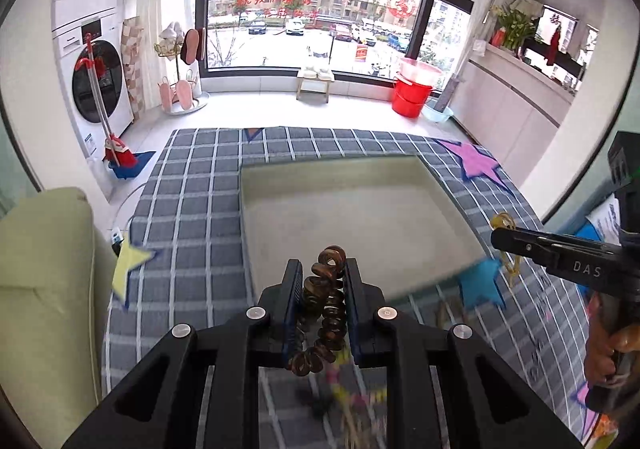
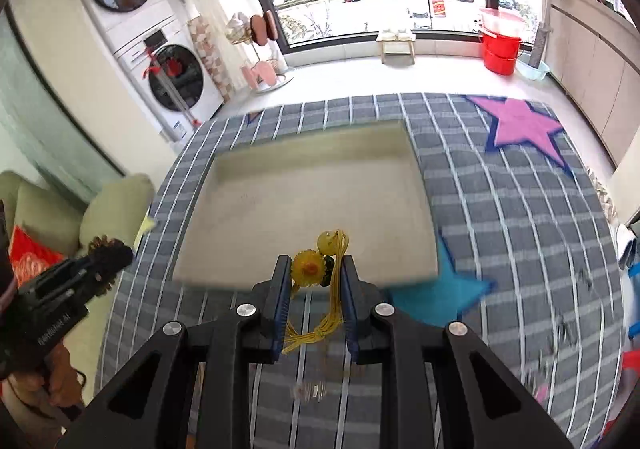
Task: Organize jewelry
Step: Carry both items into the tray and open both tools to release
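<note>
My left gripper (image 1: 322, 269) is shut on a brown spiral coil hair tie (image 1: 324, 309), held just before the near edge of a shallow beige tray (image 1: 360, 217). My right gripper (image 2: 314, 267) is shut on a yellow flower charm with yellow cord (image 2: 316, 269), also above the near edge of the tray (image 2: 312, 193). The right gripper shows at the right of the left wrist view (image 1: 520, 245), with the yellow cord (image 1: 505, 225) hanging from it. The left gripper with the coil shows at the left of the right wrist view (image 2: 108, 255). The tray looks bare.
The tray lies on a grey checked cloth (image 1: 192, 209) with pink (image 2: 520, 125), blue (image 2: 436, 293) and yellow (image 1: 128, 261) stars. Blurred small items lie on the cloth below the grippers (image 1: 352, 397). A green sofa (image 1: 44, 289) stands to the left.
</note>
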{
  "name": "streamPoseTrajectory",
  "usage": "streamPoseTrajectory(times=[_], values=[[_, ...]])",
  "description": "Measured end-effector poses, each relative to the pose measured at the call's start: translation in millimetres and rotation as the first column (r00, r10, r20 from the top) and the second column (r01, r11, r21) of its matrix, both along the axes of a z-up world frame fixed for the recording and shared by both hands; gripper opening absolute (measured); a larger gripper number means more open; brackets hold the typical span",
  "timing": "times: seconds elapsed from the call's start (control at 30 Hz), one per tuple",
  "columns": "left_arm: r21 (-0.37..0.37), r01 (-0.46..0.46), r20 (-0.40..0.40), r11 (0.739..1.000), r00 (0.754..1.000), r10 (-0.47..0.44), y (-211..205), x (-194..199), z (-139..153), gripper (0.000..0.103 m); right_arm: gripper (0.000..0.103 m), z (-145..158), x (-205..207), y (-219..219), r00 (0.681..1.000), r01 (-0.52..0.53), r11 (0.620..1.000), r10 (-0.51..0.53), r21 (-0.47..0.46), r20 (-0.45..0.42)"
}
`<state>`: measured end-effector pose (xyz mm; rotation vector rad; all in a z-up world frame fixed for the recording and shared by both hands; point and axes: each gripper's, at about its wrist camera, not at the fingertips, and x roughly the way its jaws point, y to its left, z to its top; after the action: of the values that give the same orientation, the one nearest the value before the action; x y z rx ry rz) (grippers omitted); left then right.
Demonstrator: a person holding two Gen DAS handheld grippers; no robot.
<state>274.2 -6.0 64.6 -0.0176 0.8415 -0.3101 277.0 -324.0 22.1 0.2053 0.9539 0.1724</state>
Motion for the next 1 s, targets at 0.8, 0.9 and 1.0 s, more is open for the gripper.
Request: streamPoseTrajectory(times=[0.8,0.9,1.0], values=[[0.253,-0.028,-0.092,0.967,0.994,0.053,-69,125,-103,0.053,0.027,-99,100,-2,0.988,0.054,0.997,-0.062,-0.063,-0.144],[0.274,-0.043,-0.054,0.961,0.997,0.060,-72,122,-97,0.079,0.049,-97,100,-1,0.988,0.053,0.997,-0.061,-0.055,-0.143],[0.308,-0.041,-0.029,0.951,0.998,0.053,-76,117,-94,0.079,0.065,-93,96,-4,0.989,0.066,0.997,-0.072,-0.047,-0.131]])
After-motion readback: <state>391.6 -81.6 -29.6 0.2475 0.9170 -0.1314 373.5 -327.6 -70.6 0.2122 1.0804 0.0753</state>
